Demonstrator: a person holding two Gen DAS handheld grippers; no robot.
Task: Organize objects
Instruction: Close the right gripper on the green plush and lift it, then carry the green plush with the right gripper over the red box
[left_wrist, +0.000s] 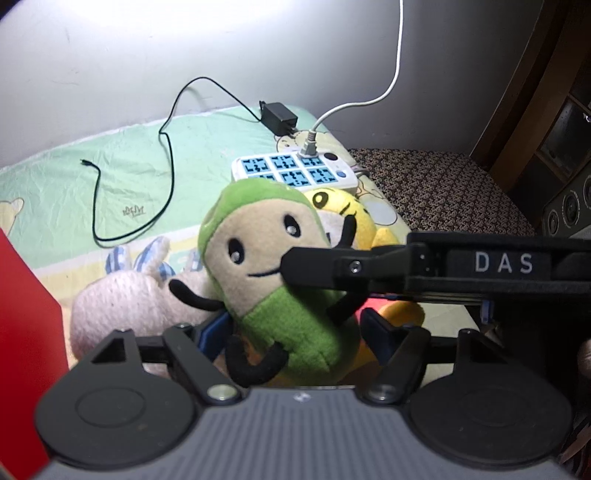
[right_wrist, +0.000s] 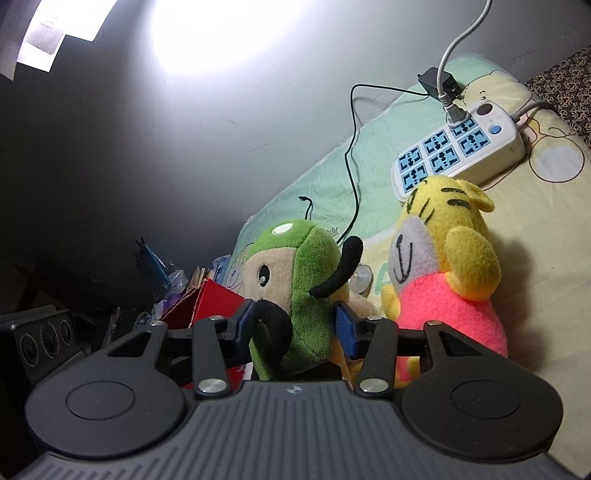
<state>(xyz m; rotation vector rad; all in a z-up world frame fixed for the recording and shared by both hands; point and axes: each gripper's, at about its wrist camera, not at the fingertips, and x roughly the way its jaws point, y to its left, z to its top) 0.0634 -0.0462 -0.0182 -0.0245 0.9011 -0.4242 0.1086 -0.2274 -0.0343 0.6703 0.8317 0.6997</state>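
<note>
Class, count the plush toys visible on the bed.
3: green plush between both grippers' fingers, yellow tiger plush behind it, pale pink plush lying beside; others may be hidden.

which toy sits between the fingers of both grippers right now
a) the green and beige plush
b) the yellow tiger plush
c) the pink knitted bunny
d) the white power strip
a: the green and beige plush has its lower body between the left gripper fingers in the left wrist view, and it also fills the gap of the right gripper in the right wrist view, while the yellow tiger plush sits off to the side.
</note>
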